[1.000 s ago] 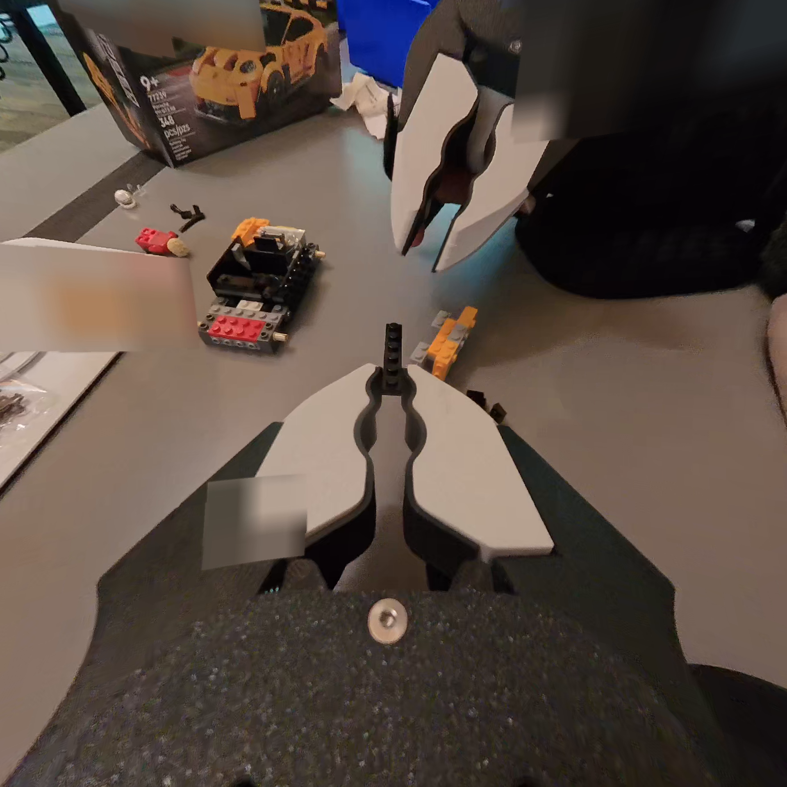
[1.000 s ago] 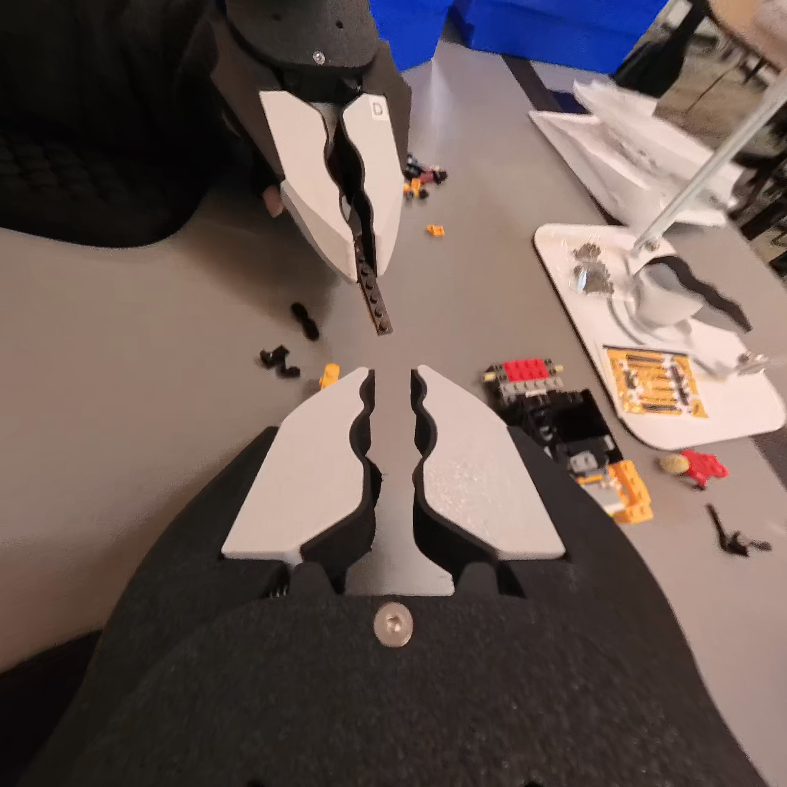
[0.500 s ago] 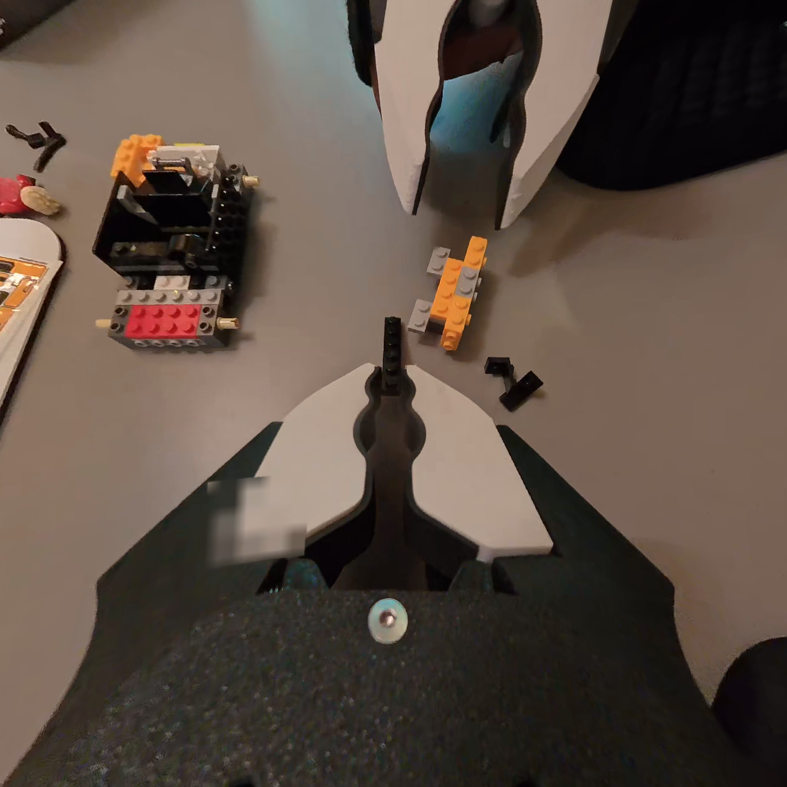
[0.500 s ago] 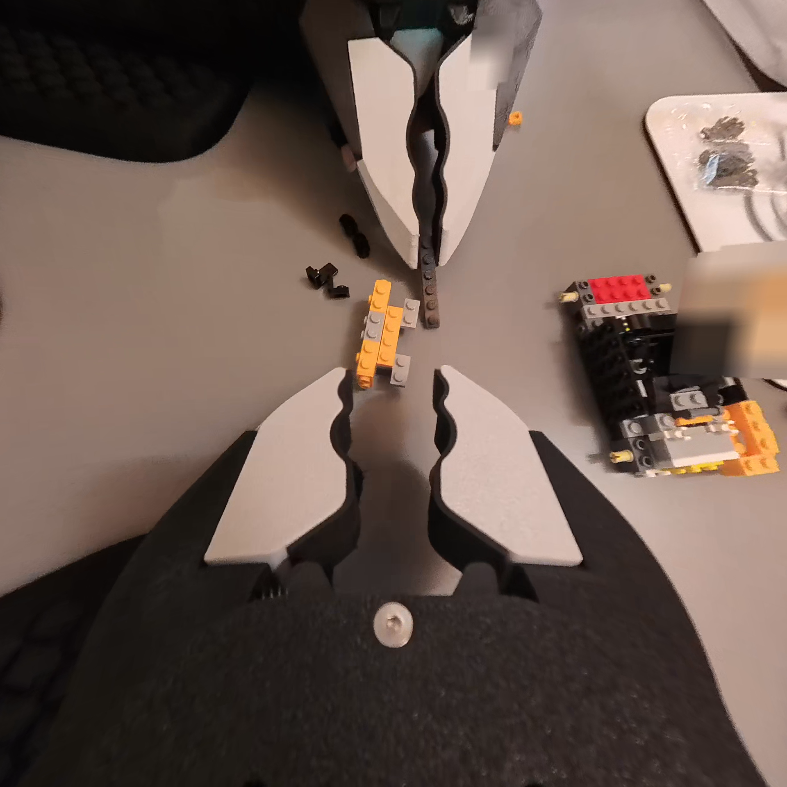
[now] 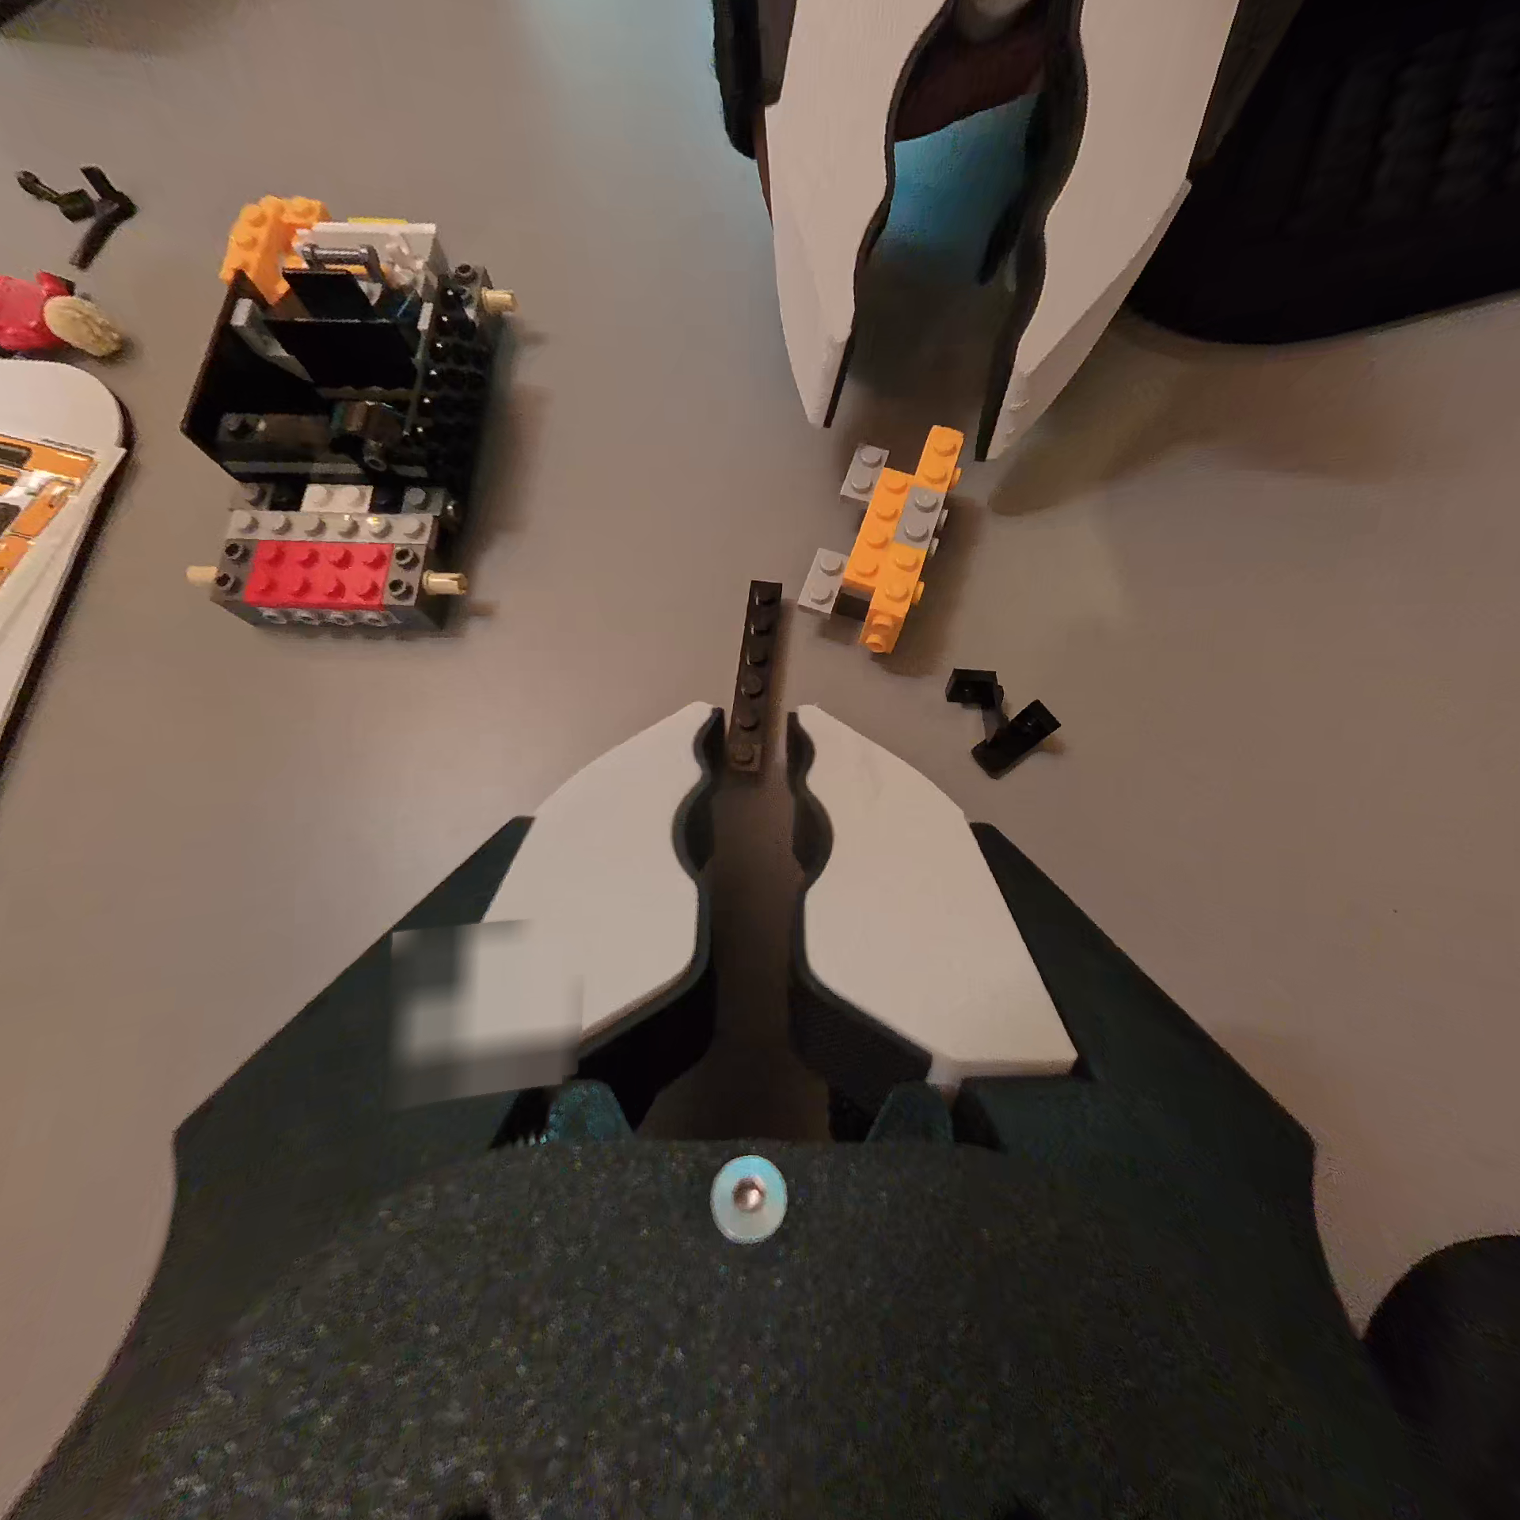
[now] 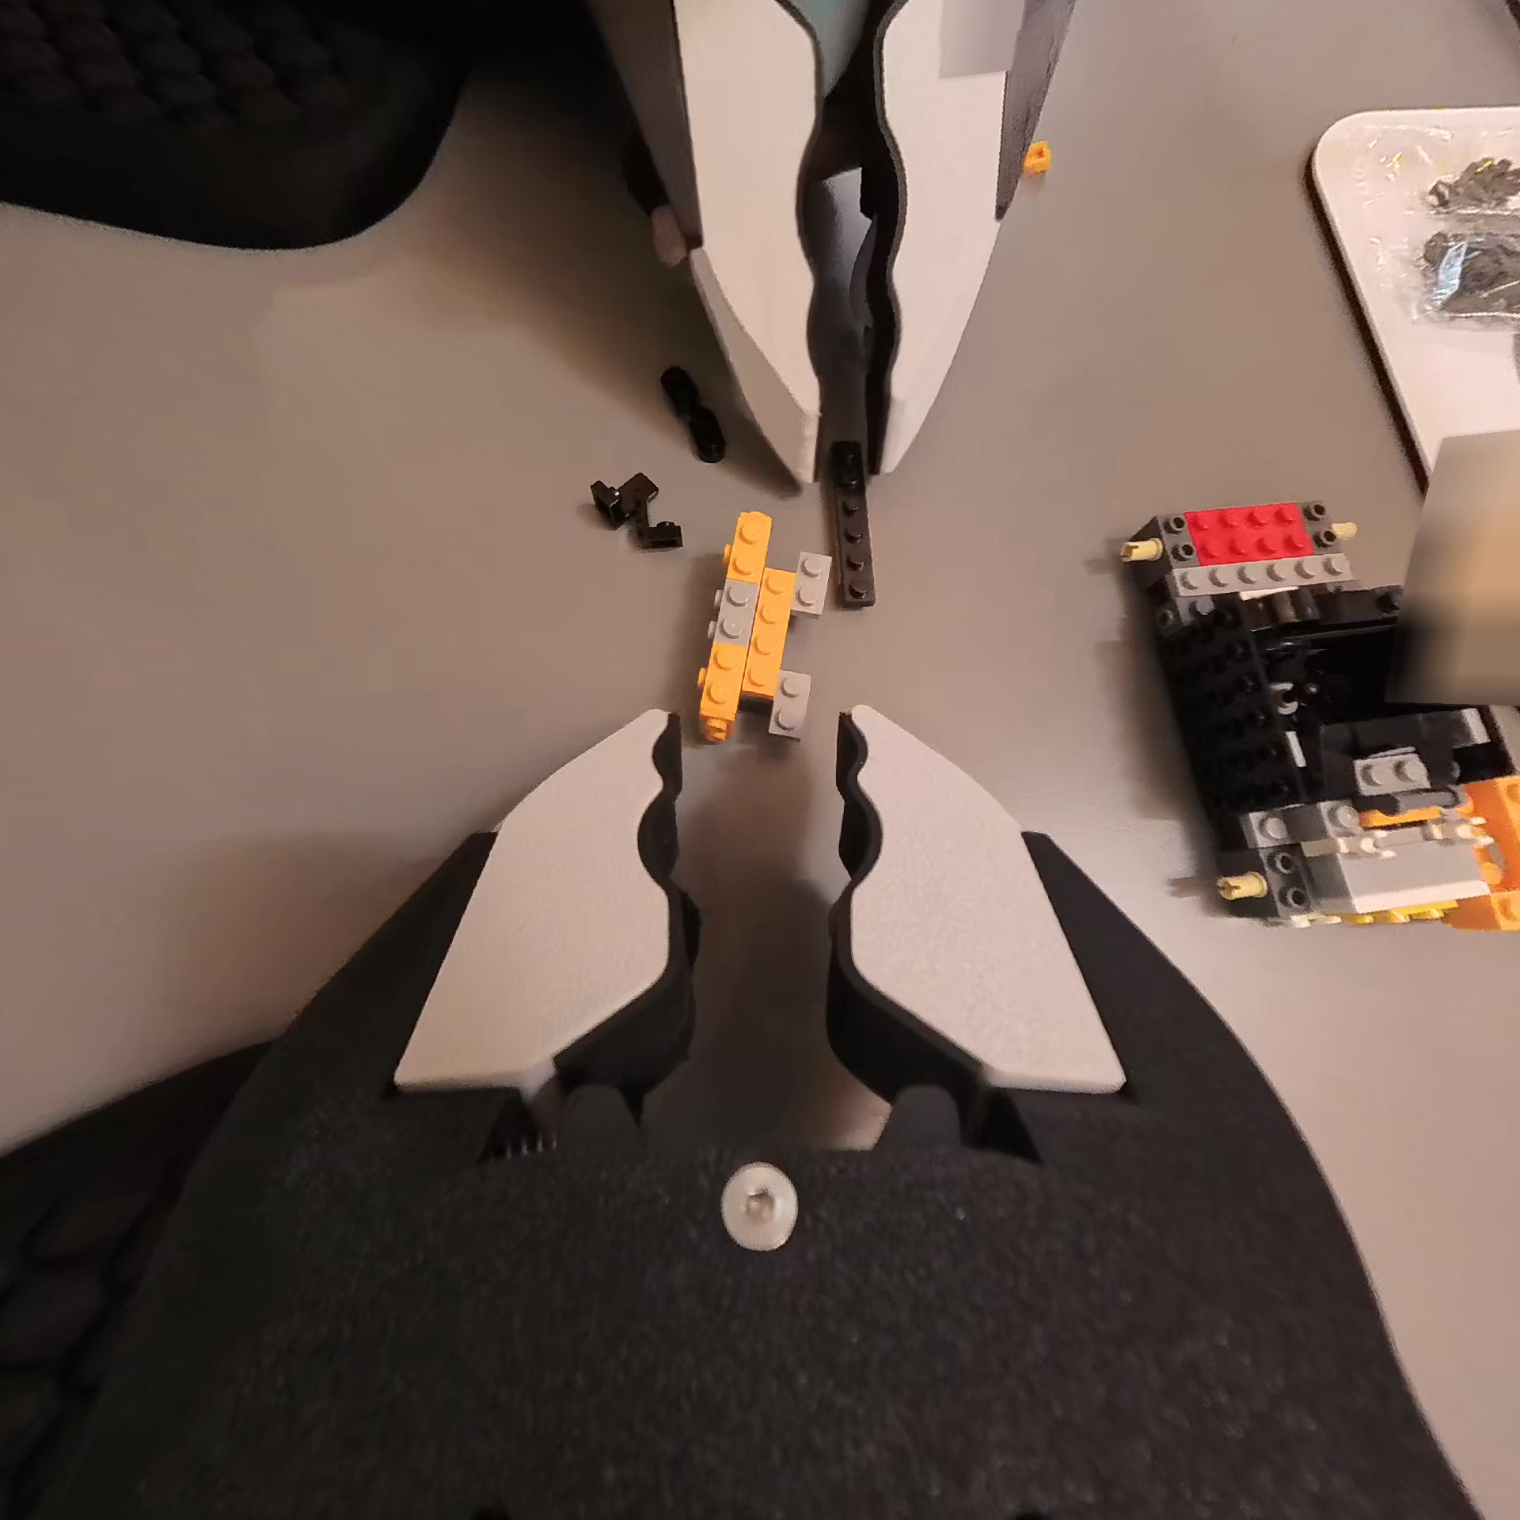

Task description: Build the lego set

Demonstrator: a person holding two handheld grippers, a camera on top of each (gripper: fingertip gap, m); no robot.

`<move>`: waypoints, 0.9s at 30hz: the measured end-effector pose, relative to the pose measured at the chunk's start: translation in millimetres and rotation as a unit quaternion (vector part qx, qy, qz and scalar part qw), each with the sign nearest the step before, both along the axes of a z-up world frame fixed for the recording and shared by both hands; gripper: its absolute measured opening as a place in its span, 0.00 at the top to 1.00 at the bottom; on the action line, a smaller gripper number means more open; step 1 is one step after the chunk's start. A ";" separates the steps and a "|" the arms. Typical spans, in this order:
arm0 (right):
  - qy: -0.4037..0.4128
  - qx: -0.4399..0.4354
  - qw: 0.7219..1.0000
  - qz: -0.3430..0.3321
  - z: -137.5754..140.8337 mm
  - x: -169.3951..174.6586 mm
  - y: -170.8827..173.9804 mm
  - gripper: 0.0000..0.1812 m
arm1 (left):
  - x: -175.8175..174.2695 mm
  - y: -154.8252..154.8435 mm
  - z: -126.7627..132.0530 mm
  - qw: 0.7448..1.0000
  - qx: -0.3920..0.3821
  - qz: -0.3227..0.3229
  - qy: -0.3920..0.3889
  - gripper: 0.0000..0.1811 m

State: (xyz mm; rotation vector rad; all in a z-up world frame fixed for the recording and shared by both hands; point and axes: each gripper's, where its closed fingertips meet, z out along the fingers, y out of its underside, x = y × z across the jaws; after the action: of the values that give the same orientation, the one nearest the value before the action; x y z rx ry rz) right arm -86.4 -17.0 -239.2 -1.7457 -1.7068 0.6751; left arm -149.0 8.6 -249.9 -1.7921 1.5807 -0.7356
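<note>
A long thin black plate lies on the grey table between the fingertips of my left gripper, whose jaws stand slightly apart with a small gap on each side of it. An orange and grey sub-assembly lies just right of the plate. My right gripper is open and empty, with the sub-assembly just ahead of its tips and the plate beyond. The left gripper faces it. The right gripper also shows in the left wrist view.
The partly built black car chassis with a red plate sits left, also in the right wrist view. Small black pieces lie near the sub-assembly. A white tray holds bagged parts. A dark cushion lies behind. Left tips to right tips: about 8 cm.
Both grippers came down close to the table and toward each other. My left gripper, shut on the black plate before, has opened slightly, and the plate now lies on the table.
</note>
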 end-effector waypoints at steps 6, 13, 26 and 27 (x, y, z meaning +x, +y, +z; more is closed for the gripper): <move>-0.013 0.001 1.000 -0.001 -4.9 0.0 -0.8 0.85 | 4.4 -3.3 -0.7 1.000 0.000 -0.013 0.007 0.96; -0.026 -0.001 1.000 0.014 -6.8 1.0 -6.9 0.87 | 12.2 -7.5 -0.8 0.999 0.006 -0.033 0.018 0.96; -0.016 -0.017 0.998 0.055 3.0 3.4 -23.2 0.85 | 10.4 -5.5 7.0 1.000 0.004 -0.009 0.000 0.87; -0.007 -0.020 0.998 0.053 7.0 4.0 -22.2 0.85 | 8.0 -5.0 11.7 1.000 0.003 -0.001 -0.009 0.87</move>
State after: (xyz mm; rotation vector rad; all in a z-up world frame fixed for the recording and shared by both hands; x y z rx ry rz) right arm -82.4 -39.2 -232.2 -1.6998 -1.8171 0.7504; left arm -141.0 3.6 -238.3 -1.7739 1.5717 -0.7456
